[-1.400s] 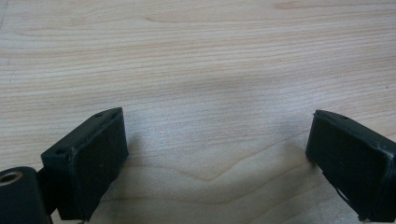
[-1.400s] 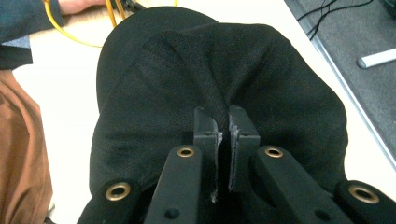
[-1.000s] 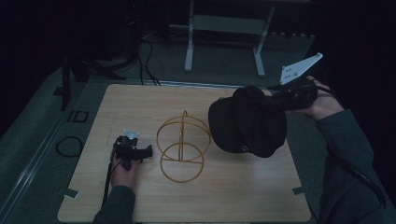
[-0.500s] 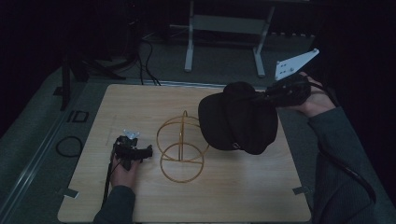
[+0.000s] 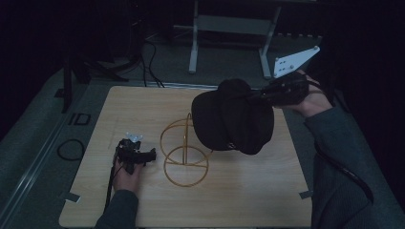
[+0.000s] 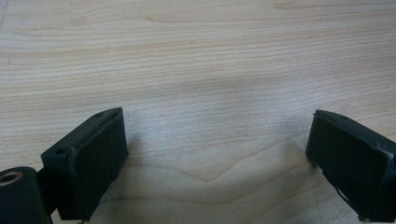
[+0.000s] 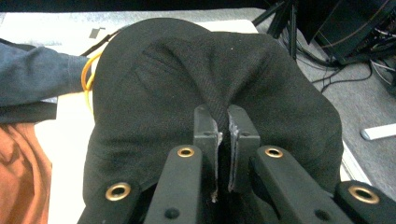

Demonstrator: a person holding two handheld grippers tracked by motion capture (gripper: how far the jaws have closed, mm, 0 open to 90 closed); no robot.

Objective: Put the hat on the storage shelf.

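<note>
High view: a wooden desk point(image 5: 239, 200) carries a gold wire stand point(image 5: 184, 150), taken here as the landmark. It is built of an upright ring above a flat ring base that rests on the desk.

A black cap point(image 5: 233, 119) hangs in the air just right of the stand and above it, its lower left edge overlapping the upright ring as seen from this camera; whether cap and wire touch cannot be told. The cap is clear of the desk.

The right gripper point(image 5: 258, 95), to the right of the stand and beyond it, is held level in the person's right hand point(image 5: 310, 100), with its grey three-cornered plate pointing up and away. Its jaws are pinched on a fold of the cap's cloth.

The left gripper point(image 5: 143, 155) lies low on the desk just left of the stand's base, apart from it, held by the left hand point(image 5: 125, 174).

Right gripper view: the jaws stand narrow with a ridge of black cap point(image 7: 210, 93) cloth clamped between them; a sliver of the gold stand point(image 7: 86, 77) shows past the cap's left edge.

Left gripper view: the jaws stand wide, with bare desk point(image 6: 201, 70) wood between them.
</note>
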